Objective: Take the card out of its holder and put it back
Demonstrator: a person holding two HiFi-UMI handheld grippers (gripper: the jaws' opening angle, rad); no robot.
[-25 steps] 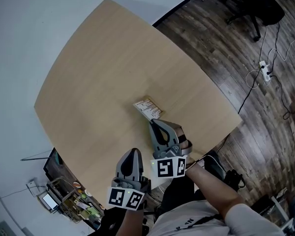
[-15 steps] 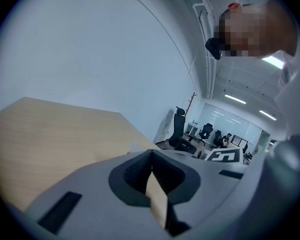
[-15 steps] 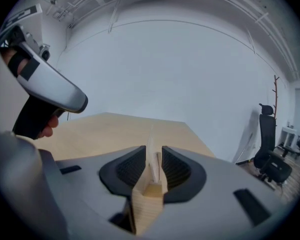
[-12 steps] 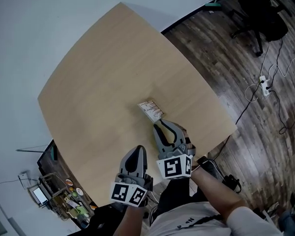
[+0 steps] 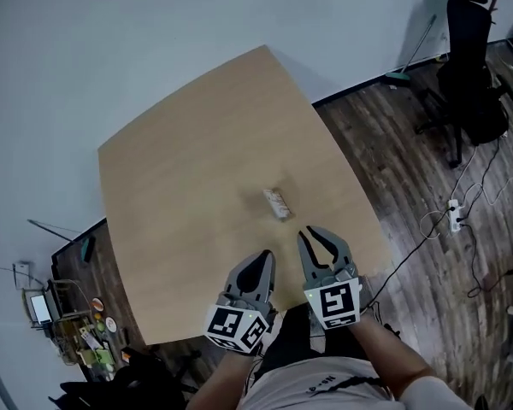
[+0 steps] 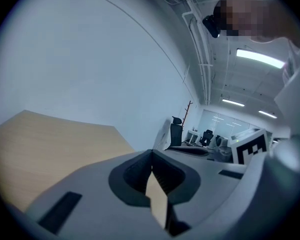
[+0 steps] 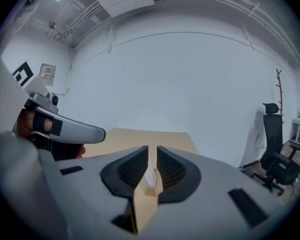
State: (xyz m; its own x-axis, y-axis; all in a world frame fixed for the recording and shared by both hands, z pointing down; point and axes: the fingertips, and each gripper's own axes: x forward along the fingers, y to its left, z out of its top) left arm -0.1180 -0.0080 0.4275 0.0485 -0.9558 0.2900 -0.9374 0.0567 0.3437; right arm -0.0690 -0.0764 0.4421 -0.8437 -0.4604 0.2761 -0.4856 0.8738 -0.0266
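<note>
The card [image 5: 277, 203] sat in its holder [image 5: 281, 209] near the middle of the pale wooden table [image 5: 188, 186], though the 2 could not be told apart from the head view. Its long axis ran diagonally, from far-left to near-right. Both grippers hovered over the table's near edge, well apart from it.

The left gripper [image 5: 266, 257] had its jaws pressed together at the tips with nothing between them. The right gripper [image 5: 318, 232] pointed toward the card with its jaws a narrow gap apart and empty. Through that gap the card [image 7: 151, 177] showed as a thin white sliver, almost edge-on.

A black office chair [image 5: 470, 67] stood on the dark wood floor [image 5: 410, 169] at the right.
</note>
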